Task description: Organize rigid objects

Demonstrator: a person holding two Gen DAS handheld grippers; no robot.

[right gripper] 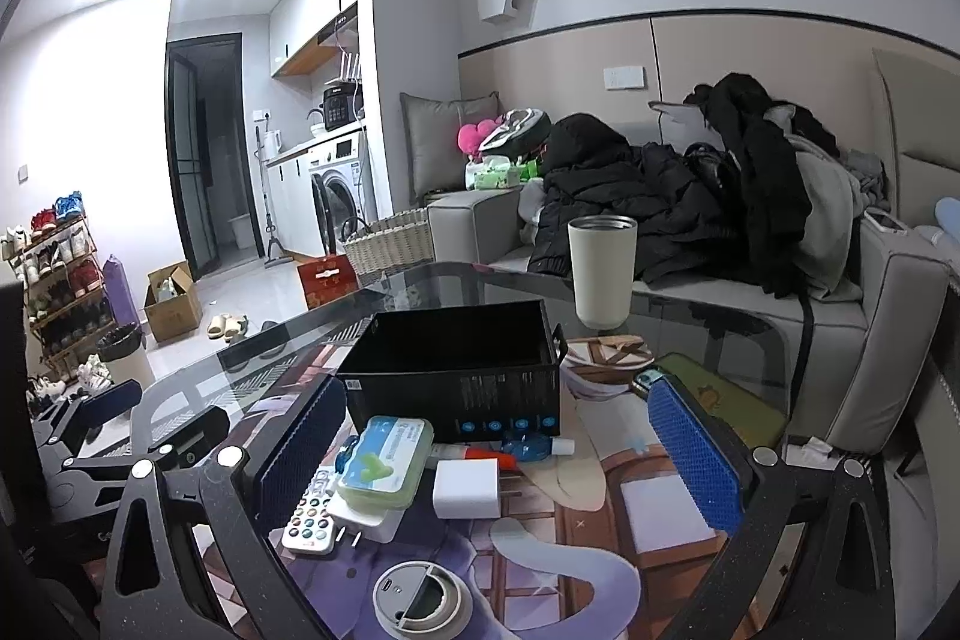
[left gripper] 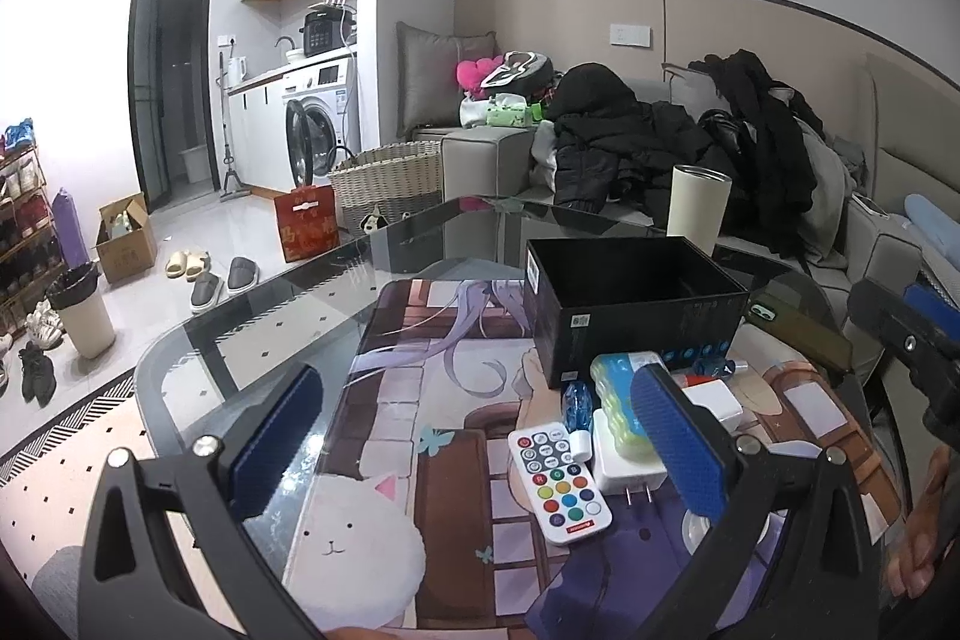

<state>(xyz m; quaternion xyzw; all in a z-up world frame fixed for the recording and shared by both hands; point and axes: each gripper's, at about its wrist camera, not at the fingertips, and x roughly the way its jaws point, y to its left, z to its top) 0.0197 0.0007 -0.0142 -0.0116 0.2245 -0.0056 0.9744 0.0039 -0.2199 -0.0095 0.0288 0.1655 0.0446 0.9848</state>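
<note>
Glass tabletop (left gripper: 180, 352) carries a printed mat (left gripper: 456, 490). In the left wrist view the left gripper (left gripper: 474, 430) hangs spread wide and empty above the remote (left gripper: 559, 478), which lies beside a white charger (left gripper: 627, 466) and a green case (left gripper: 624, 400); the black box (left gripper: 636, 304) stands behind them. In the right wrist view the right gripper (right gripper: 498, 454) is also wide apart and empty over a second white charger (right gripper: 467, 489), near the mat's middle. The cup (right gripper: 602, 271) stands toward the far edge, a lid (right gripper: 423, 601) at the near edge.

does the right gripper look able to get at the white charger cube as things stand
Probably yes. The right gripper is open, and the white charger cube lies on the mat between its fingers with bare mat in front of it. The green case and the red-capped tube sit close, so it may nudge them.
</note>
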